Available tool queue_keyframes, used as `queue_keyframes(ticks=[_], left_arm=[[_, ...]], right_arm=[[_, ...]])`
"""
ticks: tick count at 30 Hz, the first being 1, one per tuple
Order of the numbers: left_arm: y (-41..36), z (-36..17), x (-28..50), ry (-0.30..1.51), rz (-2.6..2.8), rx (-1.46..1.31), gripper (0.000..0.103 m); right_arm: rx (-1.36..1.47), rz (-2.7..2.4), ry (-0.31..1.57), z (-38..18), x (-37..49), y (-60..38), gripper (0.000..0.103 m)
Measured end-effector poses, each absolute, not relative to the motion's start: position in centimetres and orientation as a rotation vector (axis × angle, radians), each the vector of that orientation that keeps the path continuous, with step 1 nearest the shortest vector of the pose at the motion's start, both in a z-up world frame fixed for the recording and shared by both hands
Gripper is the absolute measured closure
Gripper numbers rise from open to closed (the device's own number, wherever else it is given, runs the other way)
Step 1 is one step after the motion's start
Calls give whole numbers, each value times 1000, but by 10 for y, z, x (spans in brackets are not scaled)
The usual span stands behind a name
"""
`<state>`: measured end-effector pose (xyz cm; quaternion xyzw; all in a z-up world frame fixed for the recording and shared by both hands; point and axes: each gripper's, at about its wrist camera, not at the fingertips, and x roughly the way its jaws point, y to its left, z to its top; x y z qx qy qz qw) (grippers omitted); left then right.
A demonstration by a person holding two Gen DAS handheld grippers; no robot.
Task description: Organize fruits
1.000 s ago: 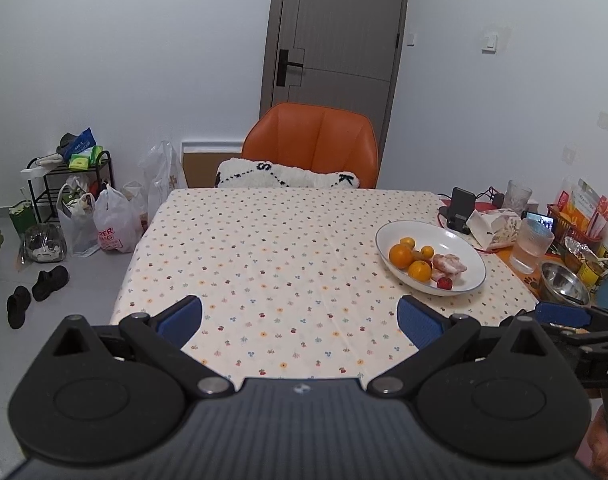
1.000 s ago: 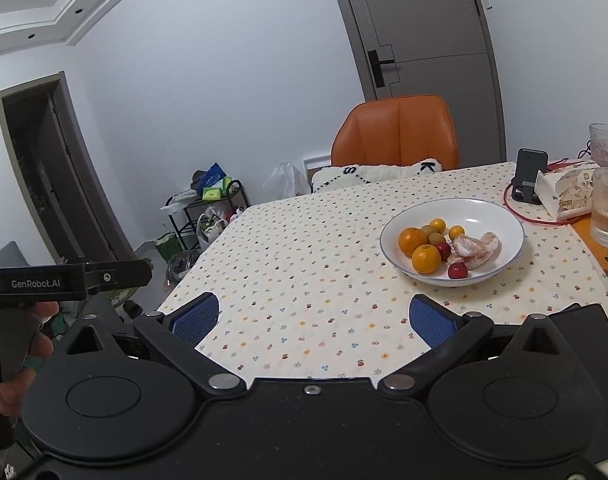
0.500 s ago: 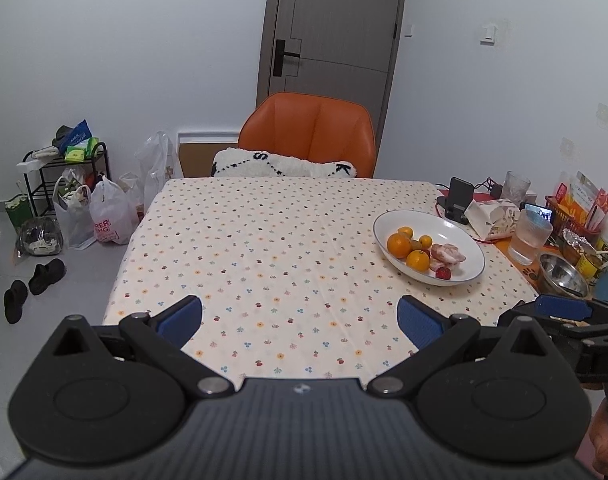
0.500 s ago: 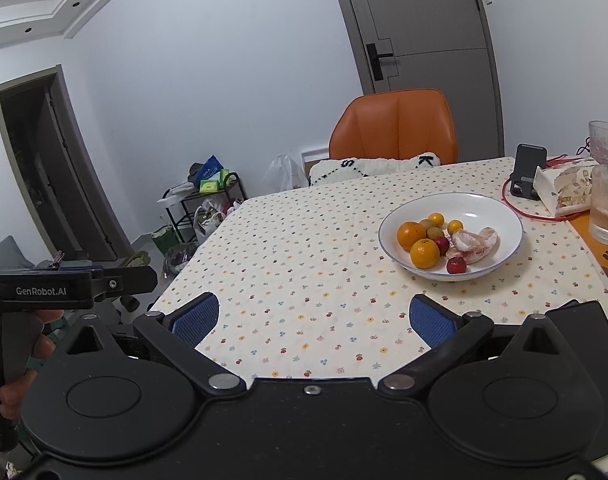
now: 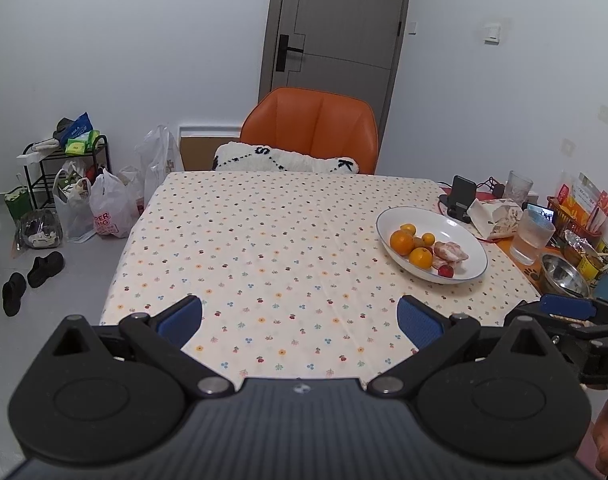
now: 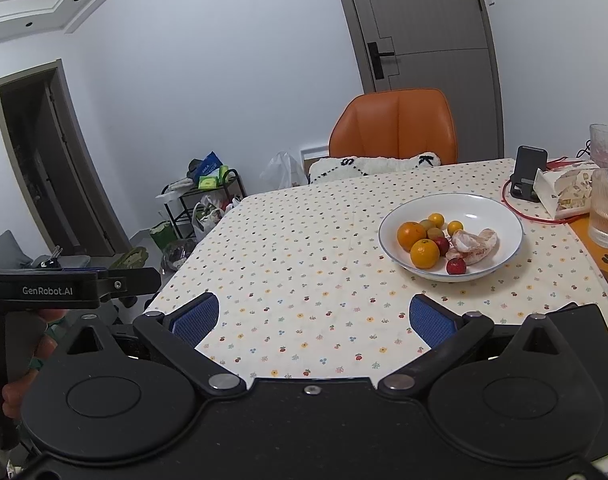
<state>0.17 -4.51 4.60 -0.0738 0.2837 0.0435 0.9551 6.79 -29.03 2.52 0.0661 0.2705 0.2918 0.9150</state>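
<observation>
Over the last second both handheld grippers have drawn back from the table with the flower-dotted cloth (image 5: 272, 240), so more of the room shows. In the left wrist view the white oval bowl of fruit (image 5: 459, 226) now sits smaller and farther off, and the orange chair (image 5: 315, 132) and grey door (image 5: 335, 28) stand higher and more fully in frame; more grey floor shows at the left. In the right wrist view the same bowl (image 6: 487, 208) has slid down and left a little, and the near table edge shows more cloth.
</observation>
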Motion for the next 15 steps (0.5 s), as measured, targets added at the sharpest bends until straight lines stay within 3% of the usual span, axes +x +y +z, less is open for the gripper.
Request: queue_keyframes(ticks=[15], left_arm=[[-43,45,3,586,86,-150,0]], right_arm=[[136,600,559,26,68,-290,0]])
